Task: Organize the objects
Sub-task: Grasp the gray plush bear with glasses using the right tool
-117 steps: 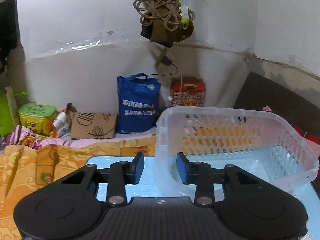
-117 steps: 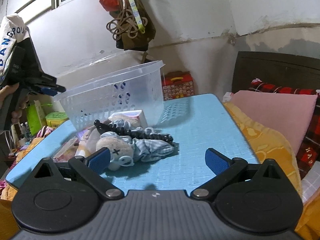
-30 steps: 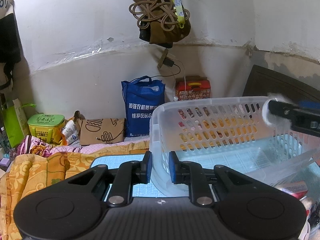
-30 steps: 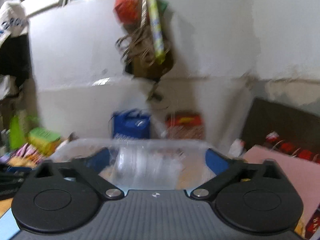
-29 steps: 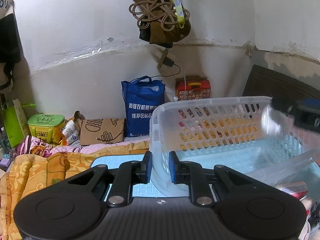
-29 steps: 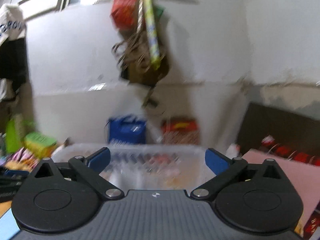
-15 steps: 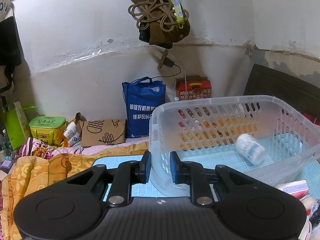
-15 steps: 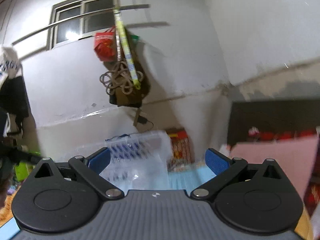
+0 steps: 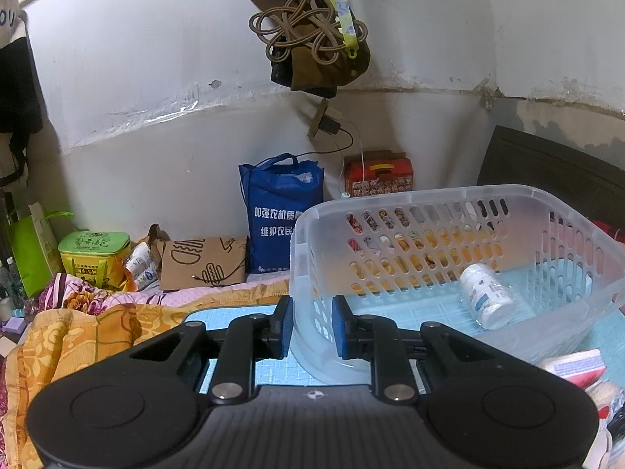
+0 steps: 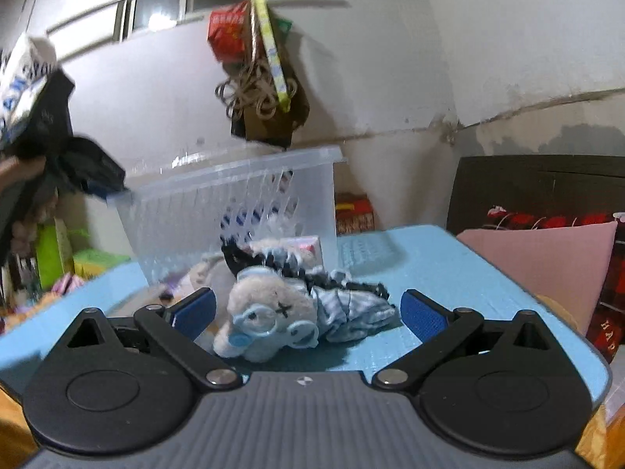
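My left gripper is shut on the near corner wall of a clear plastic basket, which is tilted up on the blue table. A white bottle lies inside the basket. My right gripper is open and empty, its fingers on either side of a white and blue plush toy with striped cloth on the table. Behind the toy lie a black frilly item and a small box, with the basket further back.
A pink pillow and dark headboard are to the right. A blue bag, red box, cardboard bag and green box stand by the wall. An orange blanket lies left. A small box lies beside the basket.
The white bottle left my right gripper and now lies in the basket. My right gripper swung back down over the plush toy, open. My left gripper keeps its hold on the basket.
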Action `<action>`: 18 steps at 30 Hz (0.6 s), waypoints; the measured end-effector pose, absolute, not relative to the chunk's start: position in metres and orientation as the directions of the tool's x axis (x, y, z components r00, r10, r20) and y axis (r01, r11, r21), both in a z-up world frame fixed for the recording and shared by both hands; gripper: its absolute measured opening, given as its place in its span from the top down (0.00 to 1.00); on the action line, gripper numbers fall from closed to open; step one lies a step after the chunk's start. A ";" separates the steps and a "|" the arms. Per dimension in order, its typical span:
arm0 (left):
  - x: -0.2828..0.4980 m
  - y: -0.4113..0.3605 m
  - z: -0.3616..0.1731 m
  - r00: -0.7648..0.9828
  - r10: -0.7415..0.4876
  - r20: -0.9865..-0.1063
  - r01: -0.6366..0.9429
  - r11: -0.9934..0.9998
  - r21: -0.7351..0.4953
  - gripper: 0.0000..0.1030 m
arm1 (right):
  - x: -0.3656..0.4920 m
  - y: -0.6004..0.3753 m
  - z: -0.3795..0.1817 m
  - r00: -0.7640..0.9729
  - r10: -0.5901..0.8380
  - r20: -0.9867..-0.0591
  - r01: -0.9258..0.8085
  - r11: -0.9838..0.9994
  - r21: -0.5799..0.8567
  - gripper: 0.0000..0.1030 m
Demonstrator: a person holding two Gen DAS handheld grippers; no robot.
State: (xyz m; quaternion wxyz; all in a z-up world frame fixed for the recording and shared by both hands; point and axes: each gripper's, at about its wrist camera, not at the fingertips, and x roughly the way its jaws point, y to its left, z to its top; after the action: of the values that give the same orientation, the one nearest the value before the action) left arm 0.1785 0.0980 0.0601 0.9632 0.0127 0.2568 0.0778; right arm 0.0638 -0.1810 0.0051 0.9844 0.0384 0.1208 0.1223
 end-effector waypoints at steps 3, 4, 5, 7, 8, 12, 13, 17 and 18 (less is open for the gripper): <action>0.178 0.098 0.060 0.856 0.156 -0.493 -0.144 0.988 0.063 0.76 | 0.072 -0.177 0.002 0.923 0.262 -0.283 -0.248 0.965 0.086 0.08; 0.178 0.098 0.060 0.856 0.157 -0.493 -0.145 0.988 0.063 0.76 | 0.073 -0.175 0.001 0.920 0.268 -0.285 -0.256 0.963 0.079 0.08; 0.178 0.098 0.060 0.856 0.157 -0.493 -0.144 0.987 0.063 0.76 | 0.071 -0.174 0.001 0.920 0.270 -0.285 -0.261 0.963 0.070 0.08; 0.178 0.097 0.060 0.856 0.156 -0.493 -0.144 0.988 0.064 0.76 | 0.071 -0.172 0.001 0.921 0.267 -0.284 -0.268 0.963 0.036 0.08; 0.178 0.097 0.060 0.856 0.157 -0.492 -0.144 0.987 0.065 0.76 | 0.070 -0.170 0.001 0.923 0.268 -0.277 -0.274 0.962 0.017 0.08; 0.178 0.099 0.061 0.858 0.153 -0.490 -0.138 0.988 0.067 0.75 | 0.063 -0.172 -0.002 0.905 0.326 -0.272 -0.338 0.941 0.004 0.50; 0.178 0.099 0.061 0.858 0.152 -0.490 -0.137 0.988 0.065 0.75 | 0.062 -0.171 -0.001 0.904 0.321 -0.281 -0.334 0.943 0.002 0.52; 0.179 0.098 0.061 0.856 0.155 -0.493 -0.141 0.988 0.066 0.75 | 0.062 -0.166 -0.001 0.907 0.311 -0.284 -0.336 0.941 -0.043 0.48; 0.178 0.097 0.061 0.856 0.157 -0.492 -0.141 0.988 0.069 0.75 | 0.062 -0.165 -0.001 0.906 0.313 -0.285 -0.340 0.939 -0.050 0.47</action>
State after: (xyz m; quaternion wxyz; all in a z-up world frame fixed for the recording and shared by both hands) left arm 0.1777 0.0965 0.0611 0.9633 0.0152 0.2568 0.0773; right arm 0.0624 -0.1649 -0.0011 0.9750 -0.0493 0.1376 0.1674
